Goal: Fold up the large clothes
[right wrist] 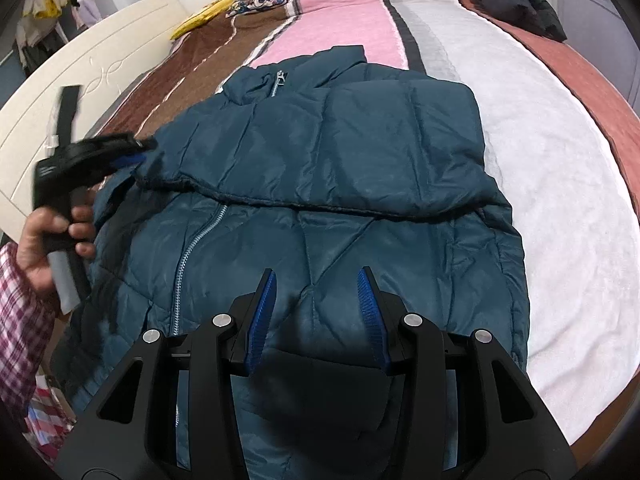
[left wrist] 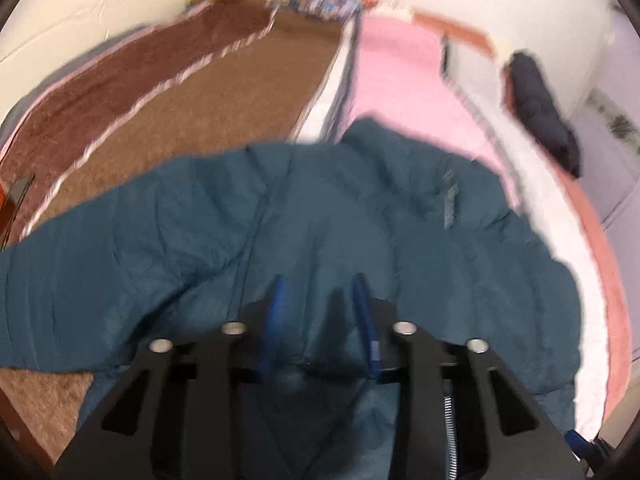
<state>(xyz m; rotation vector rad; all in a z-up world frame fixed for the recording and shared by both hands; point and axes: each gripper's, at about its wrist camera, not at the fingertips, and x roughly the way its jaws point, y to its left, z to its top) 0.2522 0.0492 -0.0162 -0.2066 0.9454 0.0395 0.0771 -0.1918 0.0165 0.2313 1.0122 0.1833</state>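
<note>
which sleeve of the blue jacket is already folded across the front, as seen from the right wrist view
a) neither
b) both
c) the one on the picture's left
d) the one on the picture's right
d: in the right wrist view the sleeve from the picture's right lies flat across the chest of the jacket, its cuff near the left tool, while the other side is not folded over.

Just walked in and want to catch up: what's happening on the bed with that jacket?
A person holding a gripper in each hand is folding a teal puffer jacket laid on the striped bedspread. One sleeve is already folded across the chest. The left gripper is at the jacket's left edge; the right gripper hovers over the lower front, fingers apart, gripping nothing.
</note>
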